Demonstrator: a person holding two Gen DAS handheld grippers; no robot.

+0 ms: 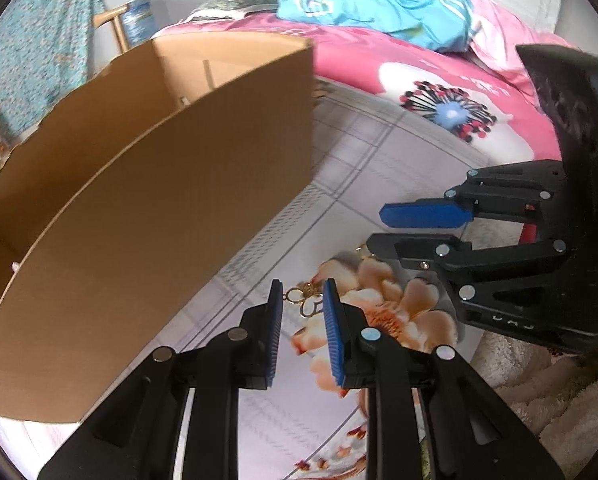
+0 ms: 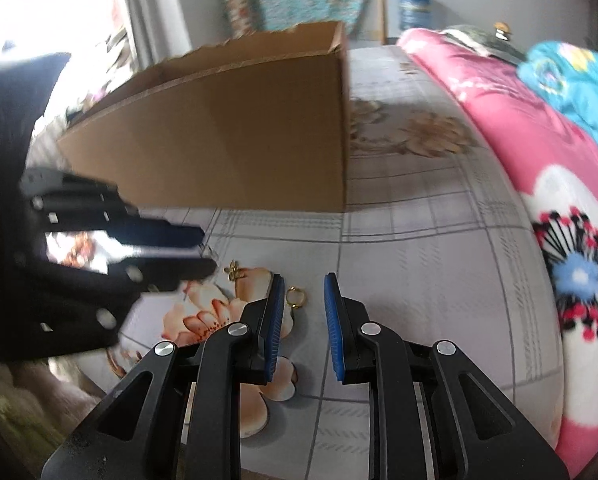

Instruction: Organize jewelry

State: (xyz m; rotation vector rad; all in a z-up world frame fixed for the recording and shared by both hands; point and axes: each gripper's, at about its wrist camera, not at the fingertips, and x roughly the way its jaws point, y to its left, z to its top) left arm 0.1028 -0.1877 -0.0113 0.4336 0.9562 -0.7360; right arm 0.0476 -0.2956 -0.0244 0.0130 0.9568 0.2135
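A small shiny gold earring [image 1: 303,300] with loopy rings lies at 12 o'clock between the left gripper's [image 1: 302,308] fingers, which are apart, and the right gripper's [image 2: 302,304] fingers are apart too.

Gold earrings [image 1: 305,300], brown box [image 1: 139,208], grey checked floral sheet [image 2: 419,240], pink floral quilt [image 2: 539,152], blue-padded black grippers [image 1: 301,308].
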